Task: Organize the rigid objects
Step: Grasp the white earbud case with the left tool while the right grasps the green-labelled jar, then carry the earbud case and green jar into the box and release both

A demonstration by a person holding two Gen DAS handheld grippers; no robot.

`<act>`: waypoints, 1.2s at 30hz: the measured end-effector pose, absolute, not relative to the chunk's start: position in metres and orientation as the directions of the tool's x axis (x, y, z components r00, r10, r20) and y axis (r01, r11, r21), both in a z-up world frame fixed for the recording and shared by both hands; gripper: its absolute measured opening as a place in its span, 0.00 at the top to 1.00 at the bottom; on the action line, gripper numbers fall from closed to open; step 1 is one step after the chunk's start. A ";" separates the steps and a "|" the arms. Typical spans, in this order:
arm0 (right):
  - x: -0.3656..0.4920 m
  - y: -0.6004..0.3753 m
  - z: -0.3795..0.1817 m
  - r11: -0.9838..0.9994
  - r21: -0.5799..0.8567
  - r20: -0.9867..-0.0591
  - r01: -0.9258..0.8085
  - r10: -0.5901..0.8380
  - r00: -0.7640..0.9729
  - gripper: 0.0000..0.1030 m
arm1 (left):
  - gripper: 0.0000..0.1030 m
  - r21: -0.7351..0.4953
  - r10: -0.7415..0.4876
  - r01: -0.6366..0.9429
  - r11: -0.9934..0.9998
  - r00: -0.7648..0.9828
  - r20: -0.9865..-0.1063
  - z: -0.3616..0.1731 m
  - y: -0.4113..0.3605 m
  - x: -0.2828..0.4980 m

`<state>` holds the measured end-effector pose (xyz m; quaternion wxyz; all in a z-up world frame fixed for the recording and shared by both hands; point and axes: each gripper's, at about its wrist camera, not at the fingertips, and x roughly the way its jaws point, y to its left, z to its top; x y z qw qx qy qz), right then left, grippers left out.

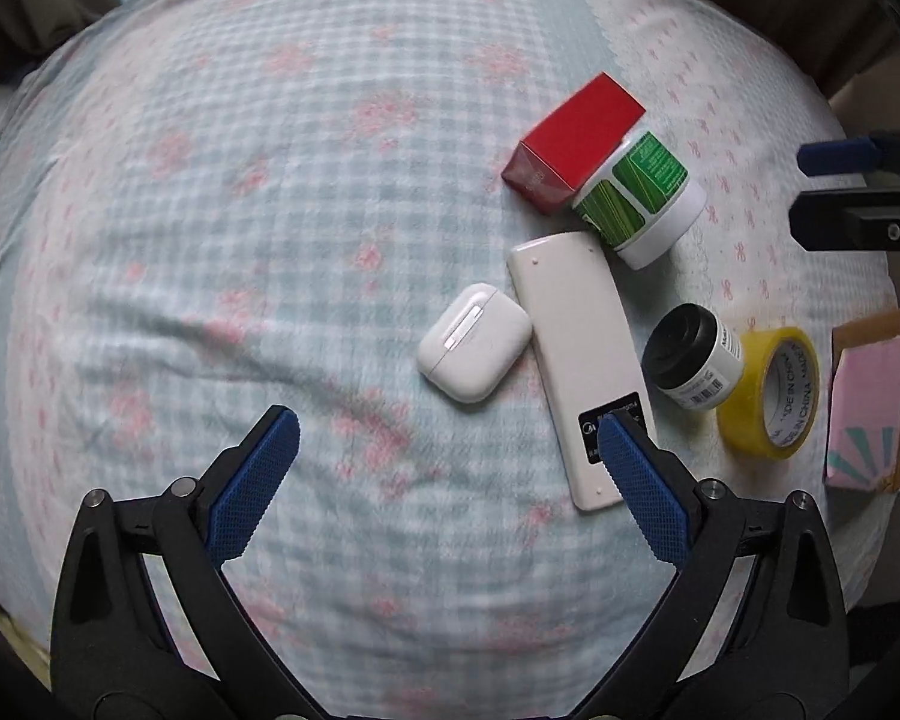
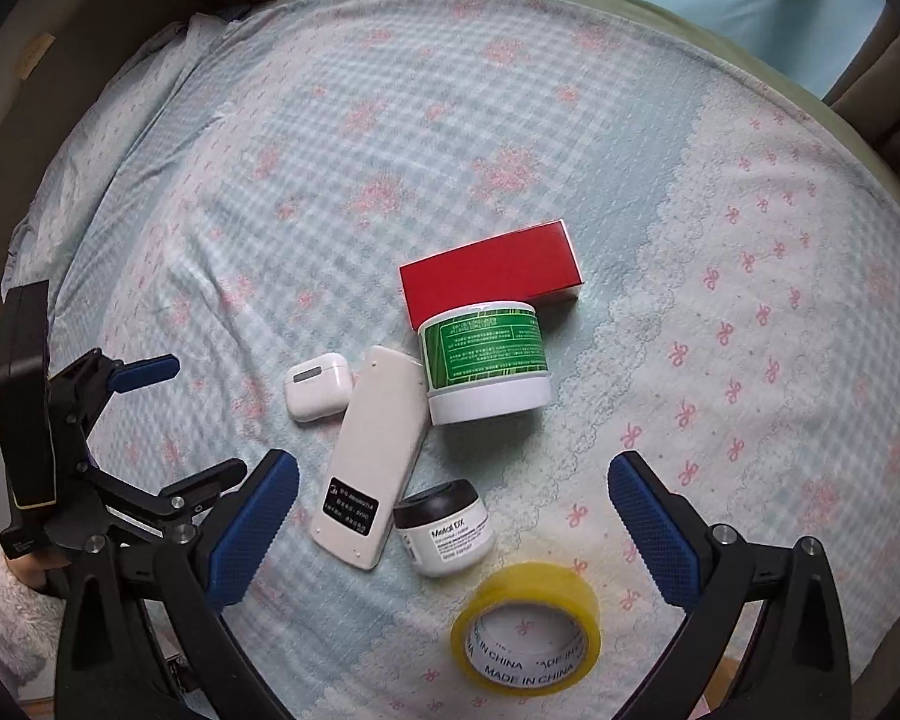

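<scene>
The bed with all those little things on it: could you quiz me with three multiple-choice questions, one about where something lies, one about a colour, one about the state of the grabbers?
1. What lies beside the white remote, touching its long edge?
A. earbud case
B. tape roll
C. pink box

2. What colour is the tape roll?
A. red
B. yellow
C. green

3. How do the right gripper and left gripper stand?
A. both shut on jars
B. one holds the remote
C. both open, empty

Answers:
1 A, the earbud case rests against the remote.
2 B, its ring is yellow.
3 C, their blue pads stand wide apart above the bedspread, pressing nothing.
</scene>
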<state>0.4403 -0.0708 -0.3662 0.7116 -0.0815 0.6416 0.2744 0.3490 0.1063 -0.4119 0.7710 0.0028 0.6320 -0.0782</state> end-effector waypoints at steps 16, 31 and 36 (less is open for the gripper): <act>0.481 -0.046 -0.440 0.831 0.244 -0.970 -0.499 0.223 -0.102 0.06 | 0.25 -0.113 -0.139 0.438 0.892 0.028 -0.990 -0.477 0.073 0.396; 0.486 -0.029 -0.452 0.815 0.191 -0.982 -0.547 0.154 -0.112 0.26 | 0.47 -0.057 -0.068 0.516 0.855 0.004 -0.998 -0.491 0.045 0.416; 0.490 -0.028 -0.462 0.839 0.169 -0.985 -0.516 0.125 -0.119 0.33 | 0.57 -0.020 -0.027 0.528 0.849 0.006 -1.000 -0.498 0.028 0.420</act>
